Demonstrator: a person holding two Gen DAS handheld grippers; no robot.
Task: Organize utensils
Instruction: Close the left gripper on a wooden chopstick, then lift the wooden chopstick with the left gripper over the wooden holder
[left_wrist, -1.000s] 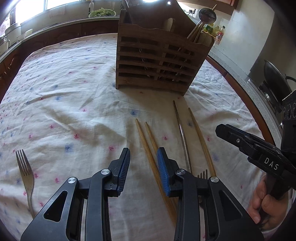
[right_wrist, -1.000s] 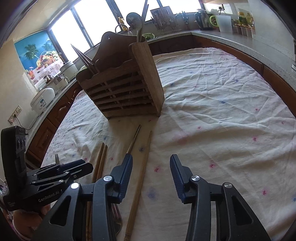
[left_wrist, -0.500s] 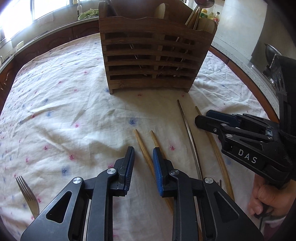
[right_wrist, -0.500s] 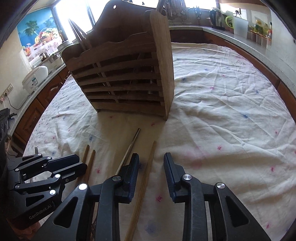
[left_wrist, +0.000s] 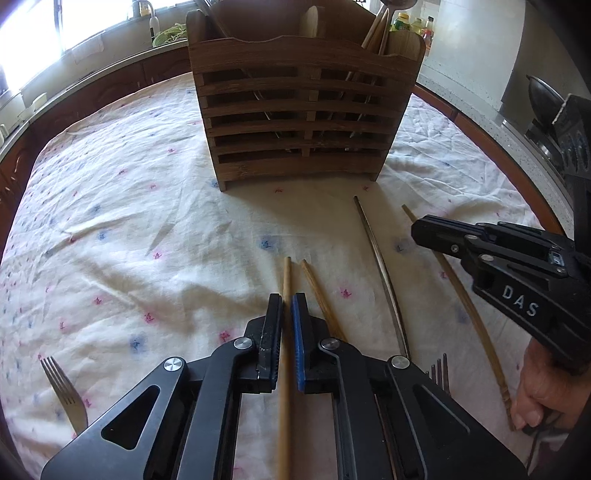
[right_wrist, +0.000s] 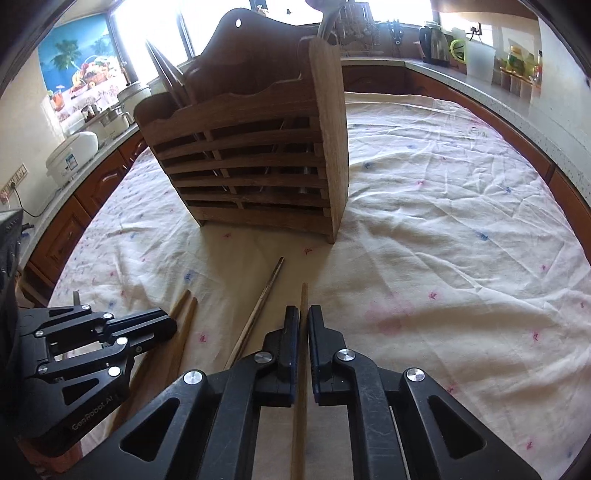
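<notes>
Left gripper (left_wrist: 287, 306) just closed, pinching one wooden chopstick (left_wrist: 286, 280), right gripper (right_wrist: 303, 319) just closed on a second chopstick (right_wrist: 304, 295), both flat on the clothed counter (left_wrist: 147, 229) before the slatted wooden holder (left_wrist: 301, 122), presumably for lifting into it.

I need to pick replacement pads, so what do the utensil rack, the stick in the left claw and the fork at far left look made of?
Utensil rack: wood, dark stain, visible grain. Stick: likely bamboo or pale wood, matte tan. Fork: metal, shiny grey.
</notes>
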